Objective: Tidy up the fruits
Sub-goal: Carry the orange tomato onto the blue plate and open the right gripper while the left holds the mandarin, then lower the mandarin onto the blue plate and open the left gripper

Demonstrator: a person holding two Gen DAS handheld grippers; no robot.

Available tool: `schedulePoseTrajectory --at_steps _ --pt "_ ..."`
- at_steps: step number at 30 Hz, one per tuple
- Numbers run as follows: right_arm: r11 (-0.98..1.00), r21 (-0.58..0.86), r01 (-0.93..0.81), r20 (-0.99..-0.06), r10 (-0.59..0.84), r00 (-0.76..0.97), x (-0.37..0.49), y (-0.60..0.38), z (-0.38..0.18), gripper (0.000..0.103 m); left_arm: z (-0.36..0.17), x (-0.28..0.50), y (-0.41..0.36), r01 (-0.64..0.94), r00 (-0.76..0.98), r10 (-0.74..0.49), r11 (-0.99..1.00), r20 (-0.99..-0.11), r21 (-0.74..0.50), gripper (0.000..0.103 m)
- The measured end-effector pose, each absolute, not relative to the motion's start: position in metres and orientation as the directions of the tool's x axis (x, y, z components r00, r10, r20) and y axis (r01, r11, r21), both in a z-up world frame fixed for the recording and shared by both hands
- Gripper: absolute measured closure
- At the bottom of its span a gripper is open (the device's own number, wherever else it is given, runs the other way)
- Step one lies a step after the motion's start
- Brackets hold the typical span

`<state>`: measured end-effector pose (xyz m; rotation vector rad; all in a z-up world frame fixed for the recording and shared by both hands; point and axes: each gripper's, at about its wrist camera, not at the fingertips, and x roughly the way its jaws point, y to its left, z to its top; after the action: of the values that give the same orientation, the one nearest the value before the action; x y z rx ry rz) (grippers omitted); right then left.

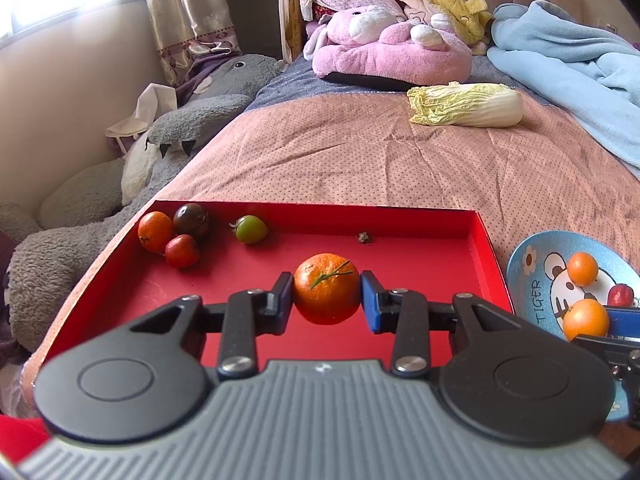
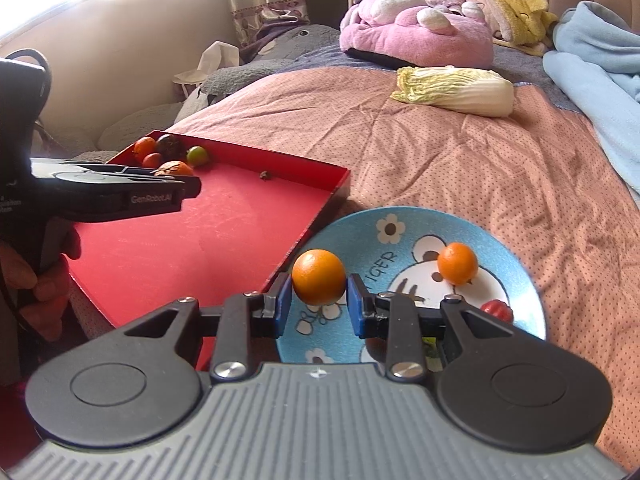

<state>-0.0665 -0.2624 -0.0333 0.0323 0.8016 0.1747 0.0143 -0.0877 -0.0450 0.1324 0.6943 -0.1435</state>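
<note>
- The blue plate (image 1: 532, 276) carries the word "TIGER" in dark capitals, running beside the cartoon bear's head at about nine o'clock from the face; in the right wrist view only "IGER" shows.
- The left gripper (image 2: 120, 194) has "GenRobot.AI" in pale lettering along its black side.
- Small white print on its body at the far left is too cut off to read.
</note>
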Motion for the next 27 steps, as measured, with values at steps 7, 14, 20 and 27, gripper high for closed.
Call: schedulePoseTrajectory --at_steps 7,14,20,27 --pt "0.993 0.079 -0.089 -0.727 0.119 0.677 -0.067 -0.283 -0.045 0.068 -0.045 0.014 -0.088 0.178 0.759 -0.089 0.981 -0.645 0.074 0.064" --pt "0.997 0.054 -0.053 -0.74 0.076 0.668 -0.064 -0.296 -0.056 0.068 -0.046 0.015 -0.088 0.183 0.758 -0.093 0.98 -0.646 0.073 0.064" --pt "0.998 0.052 -0.047 -0.739 0.07 0.67 -0.062 -0.3 -0.058 0.068 -0.046 0.015 -0.089 0.181 0.757 -0.091 0.981 -0.647 0.073 0.064" --pt "0.997 0.057 -0.044 -0.736 0.072 0.673 -0.063 -0.301 -0.057 0.06 -0.046 0.015 -0.089 0.181 0.755 -0.093 0.981 -0.649 0.07 0.064"
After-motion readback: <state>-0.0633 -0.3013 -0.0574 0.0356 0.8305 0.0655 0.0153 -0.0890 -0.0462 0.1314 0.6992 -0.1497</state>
